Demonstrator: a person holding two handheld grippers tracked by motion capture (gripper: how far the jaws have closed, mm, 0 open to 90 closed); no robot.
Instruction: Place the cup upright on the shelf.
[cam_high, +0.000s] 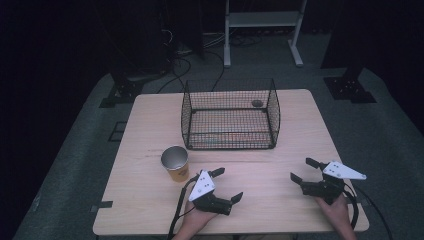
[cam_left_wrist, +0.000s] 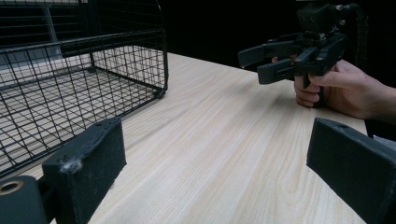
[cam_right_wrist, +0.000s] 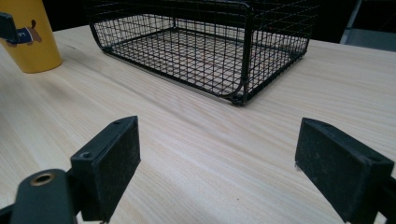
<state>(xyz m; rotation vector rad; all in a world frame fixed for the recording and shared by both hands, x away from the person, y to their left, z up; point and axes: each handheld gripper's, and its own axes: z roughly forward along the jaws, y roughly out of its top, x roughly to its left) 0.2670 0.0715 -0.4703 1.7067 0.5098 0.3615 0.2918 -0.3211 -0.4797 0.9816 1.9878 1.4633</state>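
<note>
A black wire basket (cam_high: 230, 115) stands at the middle back of the wooden table (cam_high: 150, 130); its near corner shows in the right gripper view (cam_right_wrist: 238, 95) and its side in the left gripper view (cam_left_wrist: 70, 79). A yellow cup (cam_high: 175, 163) with a shiny inside stands in front of the basket's left corner, also at the left edge of the right gripper view (cam_right_wrist: 29, 37). My left gripper (cam_high: 226, 185) is open just right of the cup, near the front edge. My right gripper (cam_high: 305, 170) is open at the front right, also seen in the left gripper view (cam_left_wrist: 259, 63). Both hold nothing.
A small dark round thing (cam_high: 257, 103) lies at the basket's back right. Bare tabletop lies between the two grippers (cam_high: 265, 175) and left of the cup. A white shelf frame (cam_high: 262, 30) and cables stand on the dark floor beyond the table.
</note>
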